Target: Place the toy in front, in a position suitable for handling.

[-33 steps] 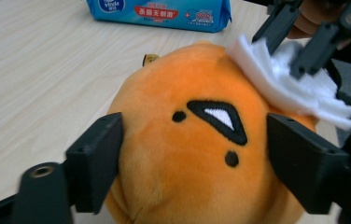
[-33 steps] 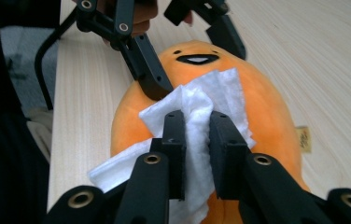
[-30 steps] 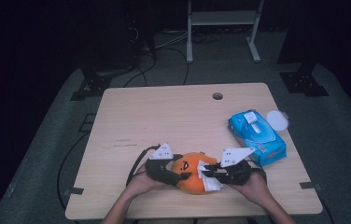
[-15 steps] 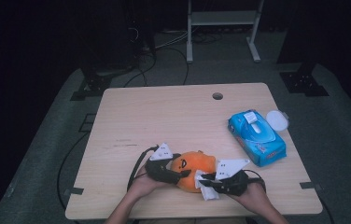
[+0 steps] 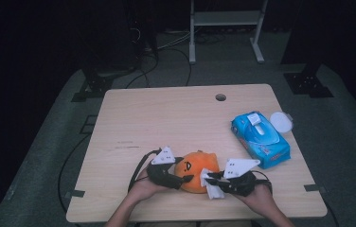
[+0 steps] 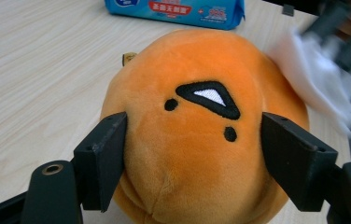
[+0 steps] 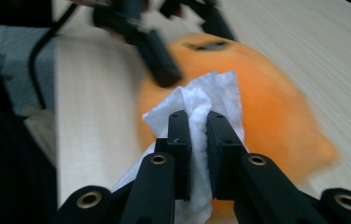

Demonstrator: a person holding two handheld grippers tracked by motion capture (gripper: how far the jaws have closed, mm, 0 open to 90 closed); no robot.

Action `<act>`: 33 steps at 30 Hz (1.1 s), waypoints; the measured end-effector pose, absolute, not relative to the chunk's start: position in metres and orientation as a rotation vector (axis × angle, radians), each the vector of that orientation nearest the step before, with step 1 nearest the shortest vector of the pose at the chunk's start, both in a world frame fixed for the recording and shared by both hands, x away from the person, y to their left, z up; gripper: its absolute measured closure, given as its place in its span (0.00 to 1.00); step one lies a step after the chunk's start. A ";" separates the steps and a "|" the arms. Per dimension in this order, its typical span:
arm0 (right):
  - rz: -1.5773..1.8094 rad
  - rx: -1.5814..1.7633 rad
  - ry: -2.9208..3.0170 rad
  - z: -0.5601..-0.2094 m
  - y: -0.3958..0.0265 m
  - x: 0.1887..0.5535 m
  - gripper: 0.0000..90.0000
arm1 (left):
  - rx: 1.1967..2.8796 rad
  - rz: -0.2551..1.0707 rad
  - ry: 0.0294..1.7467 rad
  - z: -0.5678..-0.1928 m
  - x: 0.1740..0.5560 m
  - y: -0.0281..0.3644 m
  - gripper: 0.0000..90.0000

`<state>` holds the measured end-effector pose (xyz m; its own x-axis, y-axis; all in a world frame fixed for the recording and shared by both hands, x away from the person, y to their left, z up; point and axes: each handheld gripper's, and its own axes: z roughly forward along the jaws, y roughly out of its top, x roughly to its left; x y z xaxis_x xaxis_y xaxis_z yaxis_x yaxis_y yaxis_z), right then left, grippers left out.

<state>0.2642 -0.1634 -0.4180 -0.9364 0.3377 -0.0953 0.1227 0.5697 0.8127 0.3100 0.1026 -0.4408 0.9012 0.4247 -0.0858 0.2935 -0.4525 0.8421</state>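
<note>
Gripping the orange plush (image 6: 197, 140), left tongs (image 6: 193, 158) face wipe-pinching right tongs (image 7: 198, 135).

Blue wet-wipe pack (image 5: 260, 138) sits right of centre, lying diagonal on the wooden table (image 5: 166, 118). Round white lid (image 5: 281, 121) just beside its upper-right corner, near the table's right edge. Small round hole (image 5: 220, 97) in the tabletop, upper centre. Beyond the table, top of frame: white metal stand (image 5: 226, 28), black cables (image 5: 166, 52) trailing across grey floor.
</note>
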 end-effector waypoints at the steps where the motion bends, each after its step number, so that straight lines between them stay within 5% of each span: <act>1: 1.263 0.360 2.563 -0.419 -0.160 0.262 0.89 | 2.077 0.172 0.517 -0.441 0.310 0.103 0.29; 10: 1.214 0.618 2.471 -0.422 -0.202 0.285 0.89 | 2.050 0.174 0.577 -0.442 0.313 0.104 0.31; 21: 1.325 0.469 2.520 -0.421 -0.180 0.274 0.89 | 2.034 0.198 0.602 -0.444 0.311 0.101 0.31; 27: 1.299 0.577 2.508 -0.426 -0.193 0.287 0.89 | 2.044 0.117 0.462 -0.441 0.308 0.100 0.18; 33: 1.320 0.589 2.501 -0.427 -0.191 0.289 0.89 | 2.066 0.168 0.482 -0.442 0.309 0.099 0.25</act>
<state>0.2893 -0.1913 -0.4268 -0.8864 0.4618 -0.0327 0.2335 0.5069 0.8297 0.3094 0.0992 -0.4420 0.9121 0.4031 -0.0751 0.2694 -0.4508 0.8510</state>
